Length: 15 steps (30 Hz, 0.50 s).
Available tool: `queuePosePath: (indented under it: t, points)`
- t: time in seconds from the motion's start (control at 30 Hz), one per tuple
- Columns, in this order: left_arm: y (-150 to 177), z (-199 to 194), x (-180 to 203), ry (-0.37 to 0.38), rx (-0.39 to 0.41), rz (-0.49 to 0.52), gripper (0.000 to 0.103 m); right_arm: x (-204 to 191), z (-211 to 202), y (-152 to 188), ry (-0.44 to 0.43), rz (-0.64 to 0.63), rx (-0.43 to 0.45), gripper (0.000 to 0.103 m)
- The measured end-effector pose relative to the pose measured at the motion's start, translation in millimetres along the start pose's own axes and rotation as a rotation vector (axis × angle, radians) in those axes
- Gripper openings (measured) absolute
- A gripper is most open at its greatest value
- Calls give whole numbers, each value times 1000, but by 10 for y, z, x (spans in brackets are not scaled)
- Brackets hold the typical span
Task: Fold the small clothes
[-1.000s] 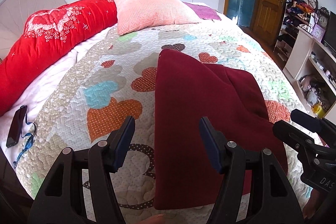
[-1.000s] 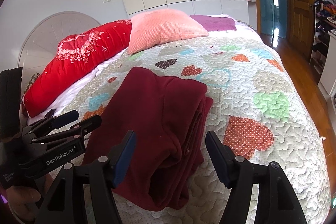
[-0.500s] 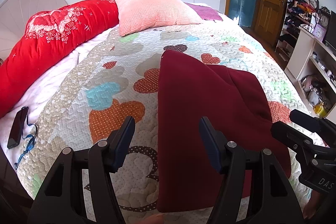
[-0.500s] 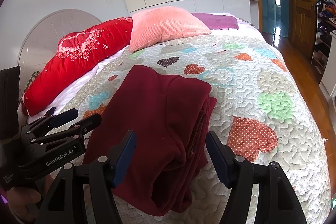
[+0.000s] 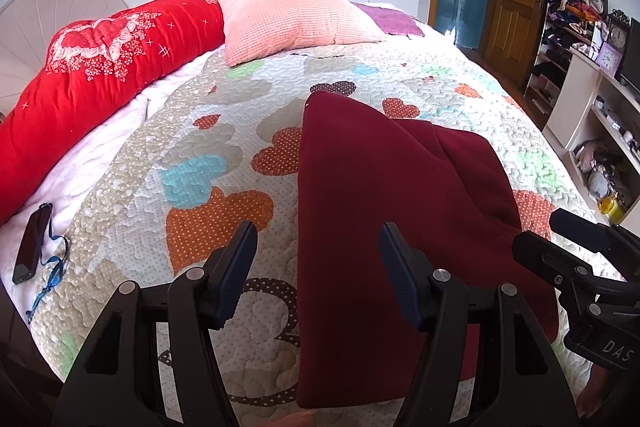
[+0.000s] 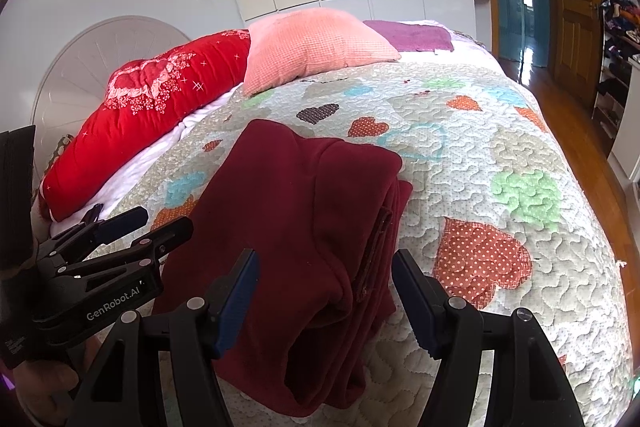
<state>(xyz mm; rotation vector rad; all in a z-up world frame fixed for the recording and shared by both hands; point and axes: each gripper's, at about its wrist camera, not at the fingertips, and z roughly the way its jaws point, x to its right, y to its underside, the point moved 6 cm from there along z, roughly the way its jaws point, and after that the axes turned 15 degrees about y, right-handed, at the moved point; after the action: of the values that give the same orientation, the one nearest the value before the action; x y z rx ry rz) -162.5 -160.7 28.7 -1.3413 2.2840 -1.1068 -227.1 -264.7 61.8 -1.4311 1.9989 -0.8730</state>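
Maroon garment (image 5: 384,211) lies folded on the heart-patterned quilt (image 5: 224,163) that covers the bed, near the bed's front edge and somewhat to the right of its middle. From the right wrist view the garment (image 6: 296,227) shows several stacked layers along its right side, where the folded edges sit one on another, and its near end bulges in a rounded roll close to the front edge of the bed.

Along the left edge of the bed runs a long red bolster (image 5: 100,67) with a white floral print, resting on a white sheet. At the far edge, touching the end of the bolster, a pink pillow (image 5: 292,19) leans on the quilt, and just beyond it lies a purple cloth (image 5: 392,21).

Left tool (image 5: 316,247) hovers over the front edge of the bed with its jaws spread wide apart and holding nothing; its right finger is above the garment's left part, its left finger above bare quilt. Right tool (image 6: 324,275) is likewise spread wide, empty, with the garment's rolled near end seen between its fingers.

A dark phone (image 5: 32,243) with a blue cord lies on the white sheet at the front left corner of the bed.
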Motion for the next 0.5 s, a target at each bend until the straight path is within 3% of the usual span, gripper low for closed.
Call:
queuePosePath:
  t: [0.5]
  points:
    - [3, 18, 30, 1, -2, 2, 63, -12, 16, 9, -3, 5, -6, 67]
